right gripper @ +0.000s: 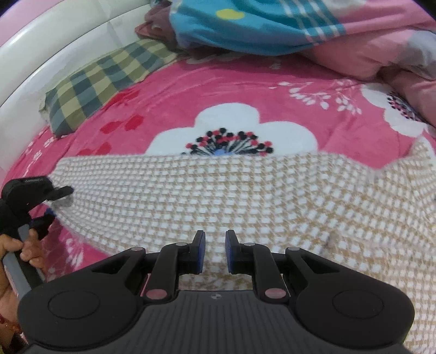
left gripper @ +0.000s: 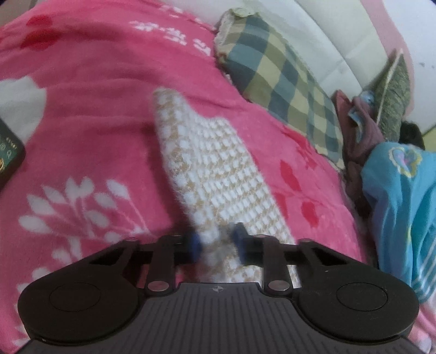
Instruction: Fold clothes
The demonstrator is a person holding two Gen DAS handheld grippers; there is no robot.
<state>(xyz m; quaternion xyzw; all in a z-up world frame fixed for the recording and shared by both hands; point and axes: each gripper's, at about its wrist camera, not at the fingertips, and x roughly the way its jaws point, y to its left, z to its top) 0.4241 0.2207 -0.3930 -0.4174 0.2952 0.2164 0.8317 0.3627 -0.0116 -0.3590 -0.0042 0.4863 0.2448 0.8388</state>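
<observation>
A fluffy beige-and-white checked knit garment (right gripper: 218, 196) lies spread across a pink flowered blanket (right gripper: 245, 89) on a bed. In the left wrist view the garment (left gripper: 218, 168) runs as a narrow strip from the blanket up into my left gripper (left gripper: 216, 242), which is shut on its near edge; the blue pads are blurred. The right wrist view shows the left gripper (right gripper: 54, 204) at the garment's left corner, held by a hand (right gripper: 27, 245). My right gripper (right gripper: 215, 250) hovers over the garment's near part, open by a narrow gap with nothing between its pads.
A plaid pillow (right gripper: 109, 73) lies against the white padded headboard (right gripper: 54, 46). A blue and pink quilt (right gripper: 245, 24) is heaped at the far side. A dark phone-like object (left gripper: 8, 152) lies on the blanket (left gripper: 95, 109) at the left edge.
</observation>
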